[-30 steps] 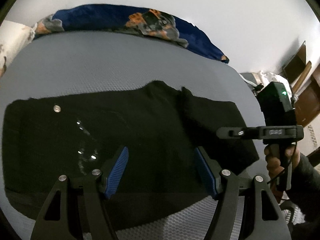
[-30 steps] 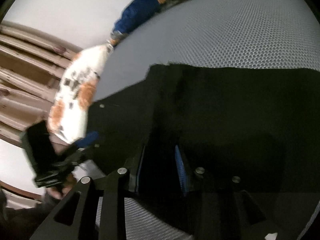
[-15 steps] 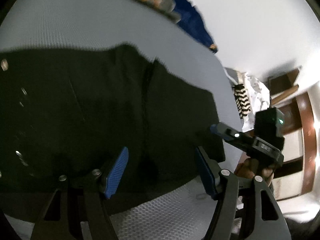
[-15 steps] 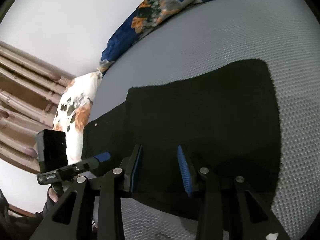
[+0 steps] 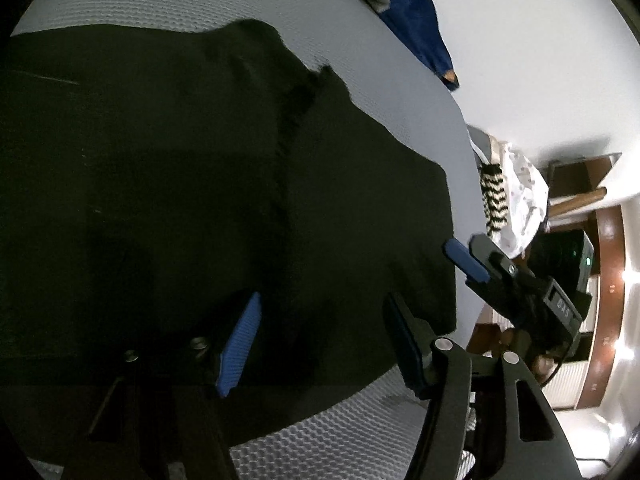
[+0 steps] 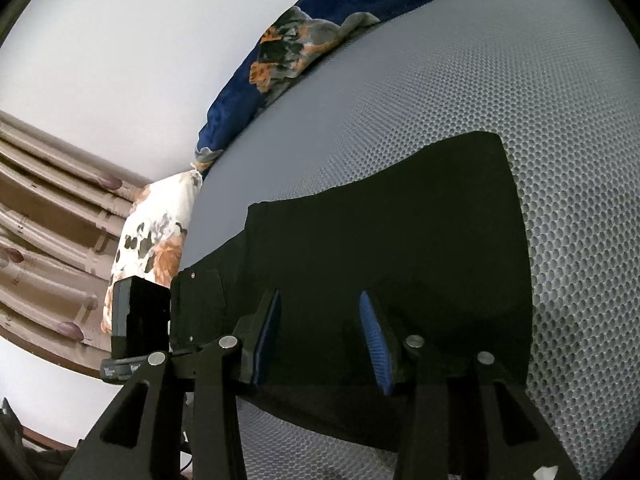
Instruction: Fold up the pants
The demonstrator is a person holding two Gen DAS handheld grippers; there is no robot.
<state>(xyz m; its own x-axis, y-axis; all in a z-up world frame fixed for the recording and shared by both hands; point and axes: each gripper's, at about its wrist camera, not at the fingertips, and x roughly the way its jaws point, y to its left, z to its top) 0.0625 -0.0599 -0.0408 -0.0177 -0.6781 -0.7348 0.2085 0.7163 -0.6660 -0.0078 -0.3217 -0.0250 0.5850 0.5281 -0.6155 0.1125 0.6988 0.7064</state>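
Note:
Black pants [image 5: 200,184] lie folded flat on a grey mesh mattress [image 5: 380,420]; they also show in the right wrist view [image 6: 400,240]. My left gripper [image 5: 320,344] is open and empty, low over the pants near their near right part. My right gripper [image 6: 320,340] is open and empty over the near edge of the pants. The right gripper also shows in the left wrist view [image 5: 466,260], beside the right edge of the pants. The left gripper's body shows in the right wrist view [image 6: 140,320] at the left end of the pants.
A blue patterned blanket [image 6: 288,64] lies along the far side of the mattress by a white wall. A floral pillow [image 6: 152,240] sits at the left end. Clothes [image 5: 516,200] and wooden furniture [image 5: 608,280] stand off the right end.
The left gripper swung right and closer to the pants' right part. The right gripper pulled back from the cloth, and its jaws widened; the pants lie flat.

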